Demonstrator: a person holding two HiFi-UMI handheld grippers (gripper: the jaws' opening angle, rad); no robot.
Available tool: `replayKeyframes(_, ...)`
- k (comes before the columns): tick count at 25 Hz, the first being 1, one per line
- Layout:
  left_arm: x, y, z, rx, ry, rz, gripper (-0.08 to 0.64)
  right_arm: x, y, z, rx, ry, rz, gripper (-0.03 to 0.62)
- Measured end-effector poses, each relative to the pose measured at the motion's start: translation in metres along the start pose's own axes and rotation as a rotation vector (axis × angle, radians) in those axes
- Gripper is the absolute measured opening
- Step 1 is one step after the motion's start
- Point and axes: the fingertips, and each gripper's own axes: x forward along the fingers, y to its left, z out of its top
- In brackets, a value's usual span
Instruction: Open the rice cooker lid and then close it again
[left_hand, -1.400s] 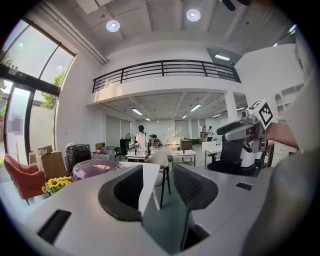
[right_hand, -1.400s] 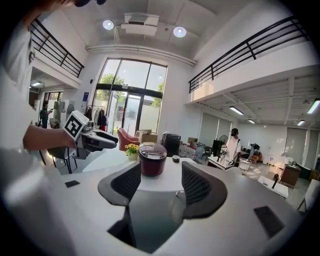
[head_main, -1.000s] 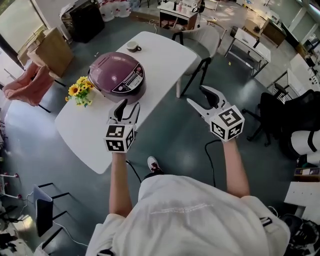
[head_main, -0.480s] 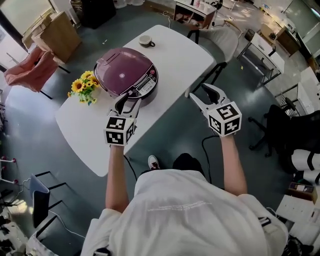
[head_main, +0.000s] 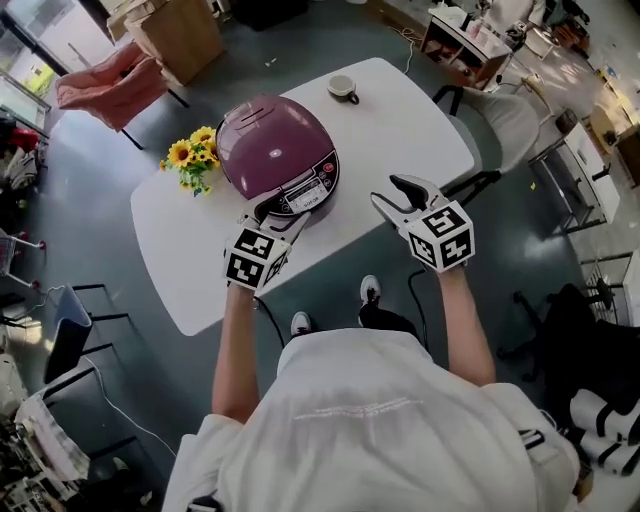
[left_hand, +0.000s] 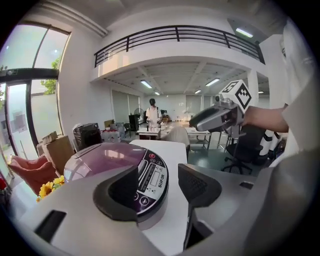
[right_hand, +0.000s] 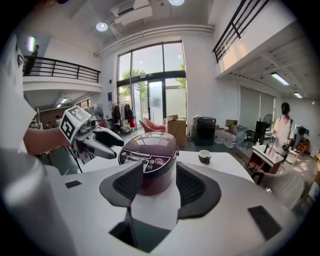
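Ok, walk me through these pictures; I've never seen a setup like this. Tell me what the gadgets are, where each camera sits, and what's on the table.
No robot here: a person holds a two-jaw tool in each hand, the left gripper and the right gripper; the marker cubes belong to them. One picture looks down from the person's head; the other two look along each gripper's jaws. On the white table are a purple rice cooker with its lid shut, a cup and sunflowers. Nothing is held: the left jaws are opening near the cooker's front, the right jaws are closing on air.
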Motion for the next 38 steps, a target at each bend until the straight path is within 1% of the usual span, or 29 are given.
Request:
replayKeyframes(4,0.018,-0.001,0.003,0.026,0.061,0.053,0.265,0.027,-0.012,-0.005,-0.013,-0.004,0.113,0.224)
replayKeyframes(10,0.040,-0.002,-0.008,0.059,0.200,0.123,0.270,0.052,-0.015,-0.014,-0.057,-0.038,0.300,0.244)
replayKeyframes(12,0.045,-0.001,-0.012,0.072,0.243,0.152,0.281,0.059,-0.015,-0.016,-0.069,-0.051,0.343,0.268)
replayKeyframes(14,0.047,0.000,-0.016,0.084,0.274,0.173,0.298,0.063,-0.014,-0.019,-0.061,-0.059,0.376,0.282)
replayKeyframes(18,0.053,0.000,-0.016,0.127,0.321,0.193,0.321,0.070,-0.012,-0.025,-0.057,-0.041,0.437,0.301)
replayKeyframes(22,0.064,0.001,-0.015,0.151,0.337,0.211,0.334,0.077,-0.016,-0.028,-0.043,-0.030,0.459,0.304)
replayKeyframes(25,0.065,0.007,-0.017,0.165,0.348,0.231,0.337,0.079,-0.014,-0.028,-0.056,-0.024,0.469,0.304)
replayKeyframes(30,0.073,0.010,-0.025,0.205,0.395,0.224,0.344,0.082,-0.016,-0.035,-0.058,-0.005,0.474,0.305)
replayKeyframes(33,0.075,0.011,-0.026,0.208,0.379,0.228,0.350,0.084,-0.015,-0.040,-0.066,0.014,0.479,0.305)
replayKeyframes(38,0.077,0.009,-0.024,0.174,0.330,0.242,0.350,0.088,-0.015,-0.043,-0.060,0.026,0.480,0.305)
